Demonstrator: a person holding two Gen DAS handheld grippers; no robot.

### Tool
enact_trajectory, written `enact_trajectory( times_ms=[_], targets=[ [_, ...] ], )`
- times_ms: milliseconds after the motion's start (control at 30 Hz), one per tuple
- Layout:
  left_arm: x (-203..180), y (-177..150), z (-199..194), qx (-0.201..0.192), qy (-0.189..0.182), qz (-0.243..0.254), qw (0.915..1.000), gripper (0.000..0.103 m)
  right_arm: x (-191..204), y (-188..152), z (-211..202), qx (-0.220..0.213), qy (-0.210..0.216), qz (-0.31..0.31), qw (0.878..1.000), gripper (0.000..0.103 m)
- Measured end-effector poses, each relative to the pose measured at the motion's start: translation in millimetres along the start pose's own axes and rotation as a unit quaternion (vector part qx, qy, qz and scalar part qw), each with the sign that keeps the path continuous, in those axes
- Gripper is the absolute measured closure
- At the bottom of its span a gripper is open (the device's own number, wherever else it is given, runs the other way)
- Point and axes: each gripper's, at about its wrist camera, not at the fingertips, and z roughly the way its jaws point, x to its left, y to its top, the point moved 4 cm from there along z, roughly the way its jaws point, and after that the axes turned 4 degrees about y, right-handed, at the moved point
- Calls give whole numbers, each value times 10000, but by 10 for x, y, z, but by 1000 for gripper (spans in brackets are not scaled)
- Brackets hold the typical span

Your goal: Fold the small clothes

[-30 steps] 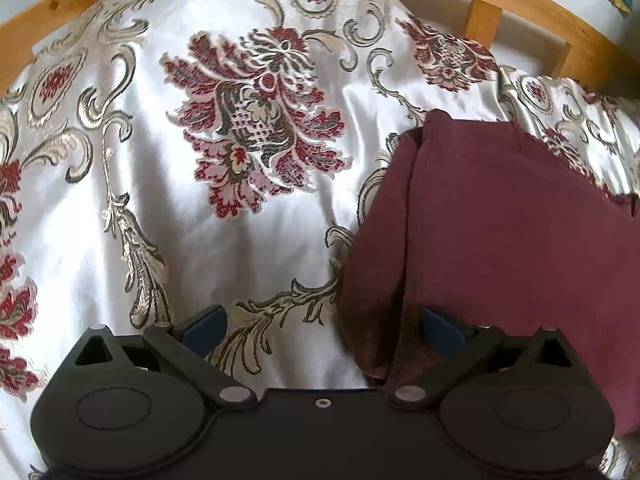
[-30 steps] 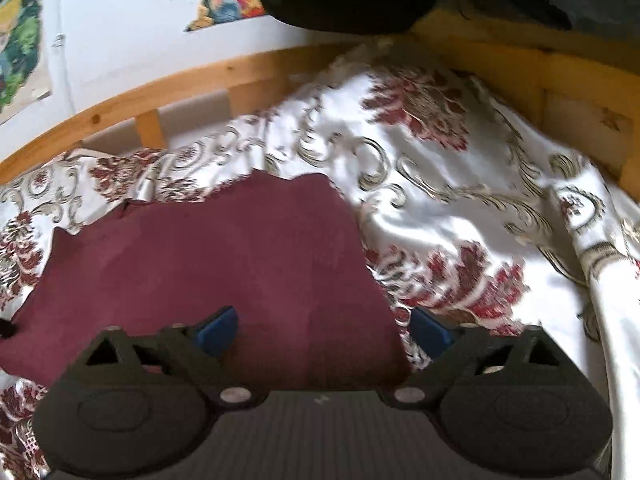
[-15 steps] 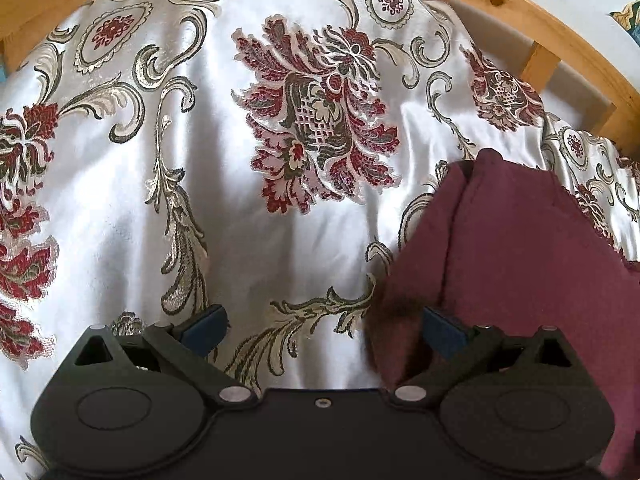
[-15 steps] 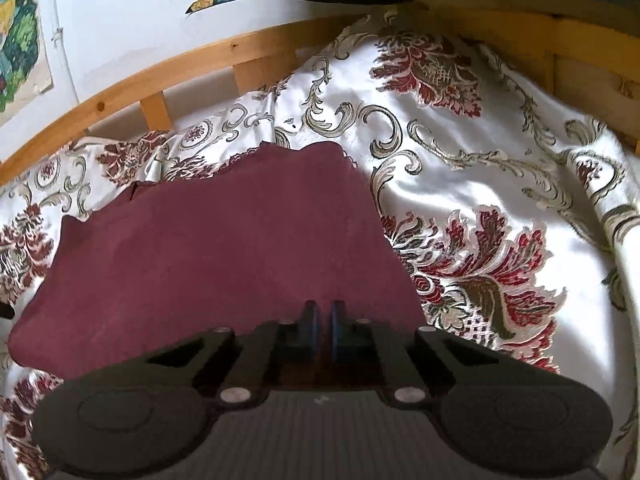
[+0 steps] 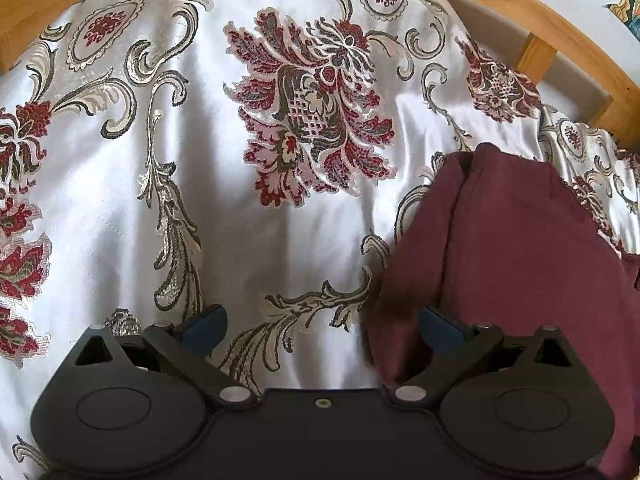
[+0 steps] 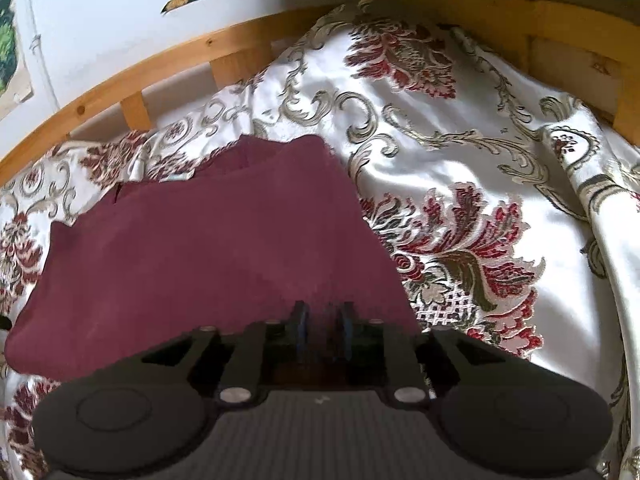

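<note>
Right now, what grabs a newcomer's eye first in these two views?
The maroon garment lying on the shiny floral bedspread, inside a wooden bed frame. The right gripper has its fingers nearly together at the garment's near edge; the left gripper is open at its side edge.

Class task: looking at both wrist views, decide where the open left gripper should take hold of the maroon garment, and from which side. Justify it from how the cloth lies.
Judging by its pose, the maroon garment is best taken at its near left edge, where a folded flap stands slightly off the bedspread. The left gripper is open and straddles that edge already; come in low from the near side.
</note>
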Motion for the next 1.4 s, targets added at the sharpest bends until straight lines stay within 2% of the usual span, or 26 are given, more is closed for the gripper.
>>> enact_trajectory(
  times_ms=[67,133,300,433,533,633,767,867,967,1033,1100,1167,1267,1400],
  targets=[
    [5,16,-50,-145,-106,-37,9998,1,-10,18,-15,-77,-28,38,10000,58],
    [7,43,-128,-368,-273,-112,9989,1,-3,34,-35,-178,-26,12,9998,39],
    [-46,128,-232,-714,-824,-287,9936,1,133,64,-85,-385,160,-262,9988,18],
    [-280,265,-87,-584,-1186,-7,9912,1,337,66,-116,-550,383,-730,9951,6],
    [-480,370,41,-489,-1170,568,9903,1,514,45,-119,-633,438,-1201,9898,2],
    [-631,437,155,-512,-1107,1245,9847,1,644,-7,-97,-640,434,-1596,9841,1],
    [-700,480,330,-430,-1078,1758,9776,1,748,-41,-13,-540,509,-1714,9824,0],
    [-669,499,455,-140,-1429,1628,9762,1,770,-69,37,-490,520,-1751,9819,0],
    [-628,524,501,130,-2093,1317,9689,1,761,-86,93,-405,486,-1764,9823,0],
    [-611,524,491,144,-2319,1220,9650,1,751,-96,120,-349,467,-1739,9830,0],
    [-611,511,492,155,-2375,1247,9632,1,744,-101,126,-319,460,-1705,9838,0],
    [-602,476,530,330,-2265,1255,9653,1,740,-101,121,-315,466,-1679,9842,0],
    [-585,409,600,747,-2253,1097,9652,7,734,-105,113,-287,440,-1678,9844,0],
    [-495,368,529,854,-2382,791,9642,19,735,-113,111,-239,419,-1693,9844,0]
  ],
)
